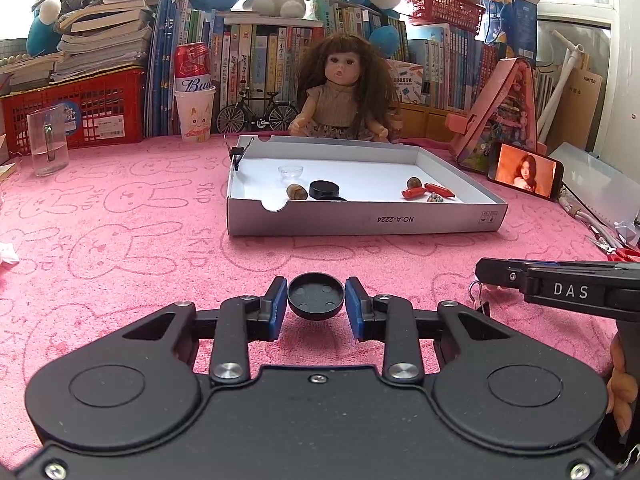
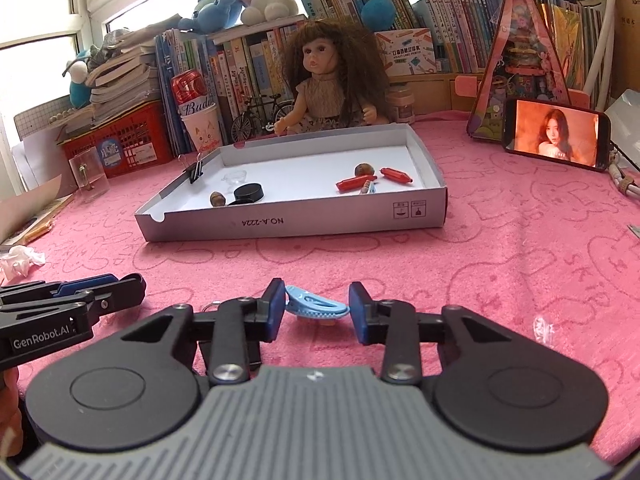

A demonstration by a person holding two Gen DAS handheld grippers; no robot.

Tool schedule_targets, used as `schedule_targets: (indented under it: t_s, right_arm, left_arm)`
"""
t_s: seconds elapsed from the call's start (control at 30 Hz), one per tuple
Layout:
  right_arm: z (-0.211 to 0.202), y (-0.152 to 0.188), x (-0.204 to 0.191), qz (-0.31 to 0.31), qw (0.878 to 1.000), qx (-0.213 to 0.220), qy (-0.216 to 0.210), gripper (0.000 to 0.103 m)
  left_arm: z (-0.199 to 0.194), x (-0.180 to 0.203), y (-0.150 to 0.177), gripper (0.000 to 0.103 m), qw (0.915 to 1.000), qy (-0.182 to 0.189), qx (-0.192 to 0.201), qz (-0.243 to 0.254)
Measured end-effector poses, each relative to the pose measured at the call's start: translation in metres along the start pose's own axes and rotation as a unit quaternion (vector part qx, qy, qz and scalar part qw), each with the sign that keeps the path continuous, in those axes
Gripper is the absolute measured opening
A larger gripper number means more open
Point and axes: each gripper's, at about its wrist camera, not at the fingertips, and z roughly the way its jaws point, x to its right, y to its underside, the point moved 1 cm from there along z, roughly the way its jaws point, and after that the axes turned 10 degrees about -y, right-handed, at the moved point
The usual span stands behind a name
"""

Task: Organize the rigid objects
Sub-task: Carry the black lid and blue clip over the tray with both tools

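The left gripper (image 1: pixel 316 298) sits low over the pink cloth (image 1: pixel 120 248) on the bench; a black cap (image 1: pixel 316 295) lies between its blue pads (image 1: pixel 278 308), hollow side up; the jaws stand about a cap's width apart, both pads just beside the rim, and whether they press it I cannot tell. The right gripper (image 2: pixel 316 306) is also low over the cloth; a blue clip (image 2: pixel 316 306) lies between its jaws, the left pad touching the clip's end, the right pad at or just off the other end; whether the clip is pinched I cannot tell. Each gripper shows at the edge of the other's view, near and side by side.

Further back on the cloth lies a shallow white box (image 1: pixel 360 220), well apart from both grippers; inside it, toward its left, are a clear dish (image 1: pixel 291 171), a brown nut (image 1: pixel 297 191) and a black lid (image 1: pixel 325 189), the nut just beside the lid; toward its right are a second nut (image 1: pixel 413 182), two red sticks (image 1: pixel 439 189) and a small beaded piece (image 1: pixel 435 199); a binder clip (image 1: pixel 237 157) grips the box's left wall.

Behind the box sits a doll (image 1: pixel 344 92) against rows of books (image 1: pixel 256 56); a phone (image 1: pixel 525 171) leans at the right with its screen lit; a clear cup (image 1: pixel 47 141) stands at the left.
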Motion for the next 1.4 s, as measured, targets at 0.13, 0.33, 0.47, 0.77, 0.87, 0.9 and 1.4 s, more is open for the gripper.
schedule_targets:
  t_s: [0.13,0.33,0.47,0.77,0.87,0.9,1.4]
  right_arm:
    - [-0.002,-0.006,0.005,0.002,1.0,0.011,0.005,0.04]
    - [-0.004,-0.015,0.012,0.0,1.0,0.025,0.011,0.04]
    - [-0.003,-0.022,0.016,-0.003,0.999,0.033,0.011,0.04]
    - [0.004,-0.041,0.022,-0.006,0.999,0.05,0.011,0.04]
    - [0.008,-0.047,0.025,-0.003,0.998,0.057,0.008,0.04]
    - [0.009,-0.049,0.025,-0.003,0.998,0.059,0.008,0.04]
    - [0.029,-0.066,0.033,-0.002,0.998,0.07,0.001,0.04]
  left_arm:
    - [0.001,0.002,-0.003,0.03,1.0,0.002,0.003,0.0]
    - [0.004,0.005,-0.009,0.03,1.0,0.006,0.007,0.001]
    - [0.007,0.007,-0.017,0.03,0.9999,0.007,0.012,0.0]
    - [0.018,0.01,-0.043,0.03,0.9995,0.008,0.031,0.0]
    - [0.025,0.009,-0.051,0.03,0.9994,0.009,0.033,-0.003]
    - [0.028,0.009,-0.054,0.03,0.9994,0.01,0.033,-0.004]
    - [0.065,0.009,-0.088,0.03,0.999,0.019,0.032,-0.025]
